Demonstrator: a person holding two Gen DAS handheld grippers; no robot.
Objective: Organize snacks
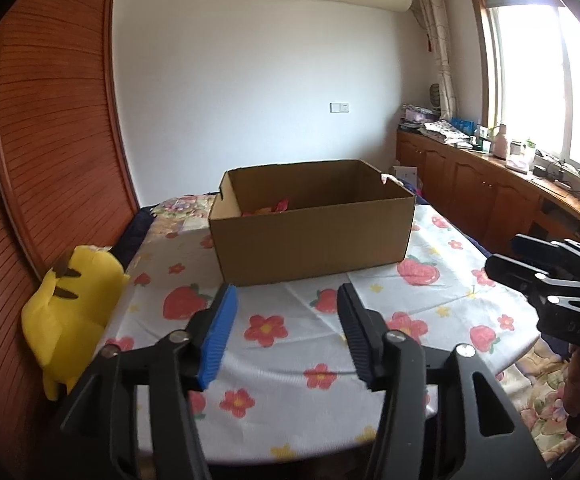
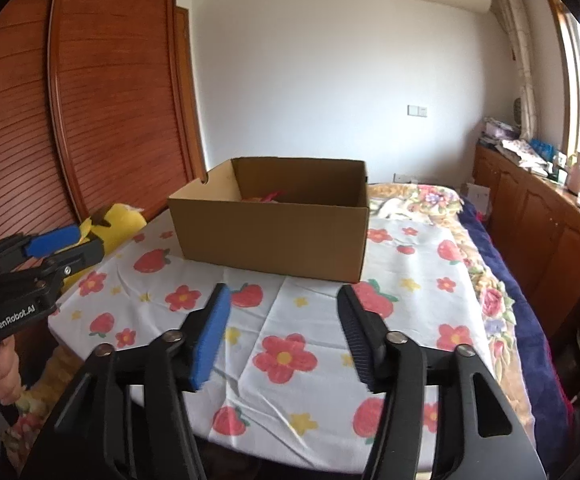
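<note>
Bright daylight from blown-out window [image 1: 530, 80]; fisheye bends edges, dark corners.

open cardboard box [image 1: 314, 236]: plain brown
cloth table cover [image 1: 290, 344]: white, red strawberries and flowers, yellow stars
soft plush toy [image 1: 69, 304]: yellow, brown stripes
gripper fingers [image 2: 209, 336]: black, blue pads

On the table [image 1: 290, 344] the box [image 1: 314, 236] holds snacks [image 1: 267, 208]; a plush toy [image 1: 69, 312] sits left.
</note>
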